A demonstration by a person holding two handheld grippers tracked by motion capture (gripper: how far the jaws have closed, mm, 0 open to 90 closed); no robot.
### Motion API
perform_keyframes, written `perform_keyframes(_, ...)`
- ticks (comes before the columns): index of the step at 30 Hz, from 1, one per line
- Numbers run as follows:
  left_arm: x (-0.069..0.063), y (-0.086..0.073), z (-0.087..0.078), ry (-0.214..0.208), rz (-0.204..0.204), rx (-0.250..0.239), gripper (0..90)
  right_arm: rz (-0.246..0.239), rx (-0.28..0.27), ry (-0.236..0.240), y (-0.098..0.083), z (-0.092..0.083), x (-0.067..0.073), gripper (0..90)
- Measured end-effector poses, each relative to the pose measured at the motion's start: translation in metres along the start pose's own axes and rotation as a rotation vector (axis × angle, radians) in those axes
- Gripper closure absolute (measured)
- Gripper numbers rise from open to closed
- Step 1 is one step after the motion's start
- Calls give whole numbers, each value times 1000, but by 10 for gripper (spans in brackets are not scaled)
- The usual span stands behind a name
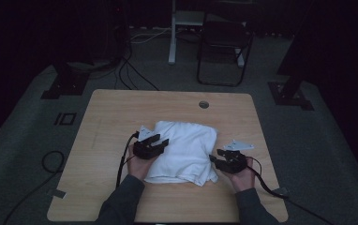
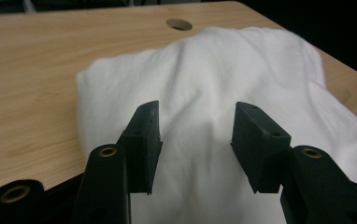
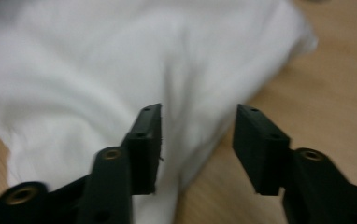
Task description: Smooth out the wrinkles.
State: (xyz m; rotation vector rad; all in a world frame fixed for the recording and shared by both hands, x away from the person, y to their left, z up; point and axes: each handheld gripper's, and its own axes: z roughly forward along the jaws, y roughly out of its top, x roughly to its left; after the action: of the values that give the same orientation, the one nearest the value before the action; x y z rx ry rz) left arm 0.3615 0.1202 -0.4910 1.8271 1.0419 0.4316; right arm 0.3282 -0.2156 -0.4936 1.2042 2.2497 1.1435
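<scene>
A folded white cloth [image 1: 184, 150] lies in the middle of the wooden table [image 1: 116, 112]. My left gripper [image 1: 160, 140] sits at the cloth's left side and points over it. In the left gripper view its jaws [image 2: 197, 135] stand apart above the cloth [image 2: 204, 70], which humps up a little between them without touching the pads. My right gripper [image 1: 219, 157] is at the cloth's near right corner. In the right gripper view it [image 3: 197, 140] is open, with the cloth's edge [image 3: 97, 60] under the left jaw and bare table [image 3: 326, 84] under the right one.
A round cable hole [image 1: 204, 104] sits near the table's far edge. A black folding chair [image 1: 224, 42] and a white post [image 1: 172, 33] stand on the grey floor beyond. Cables [image 1: 50, 161] trail on the floor at the left. Each gripper's cable runs back over the table's near edge.
</scene>
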Motion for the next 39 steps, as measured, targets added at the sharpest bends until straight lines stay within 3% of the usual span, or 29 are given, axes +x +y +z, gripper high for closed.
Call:
perform_keyframes(4, 1, -10, -19, 14, 38, -15, 507, -18, -75, 20, 14, 4, 13, 450)
perform_keyframes(7, 2, -18, -21, 10, 48, 11, 501, -39, -71, 43, 19, 19, 24, 427)
perform_keyframes(10, 0, -30, -20, -4, 63, 33, 493, -74, -8, 43, 15, 39, 31, 424)
perform_keyframes(13, 0, -38, -19, -16, 47, 25, 490, -138, 89, -40, 4, 54, 34, 431)
perform_keyframes(17, -5, -41, -21, 9, 52, 38, 490, -98, 100, -19, -7, 65, 27, 446)
perform_keyframes(23, -9, -45, -26, 63, 67, 59, 493, -68, 77, 0, 0, 78, 22, 461)
perform_keyframes(28, -2, -45, -26, 109, 63, 50, 493, -52, 67, 15, 8, 91, 22, 451)
perform_keyframes(35, 26, -36, -18, 177, 28, 33, 492, -34, 47, 29, 24, 114, 23, 440)
perform_keyframes(37, 29, -35, -16, 178, 2, 29, 493, -30, 50, 27, 27, 118, 23, 435)
perform_keyframes(39, 28, -36, -17, 171, 6, 28, 495, -34, 57, 26, 30, 121, 21, 424)
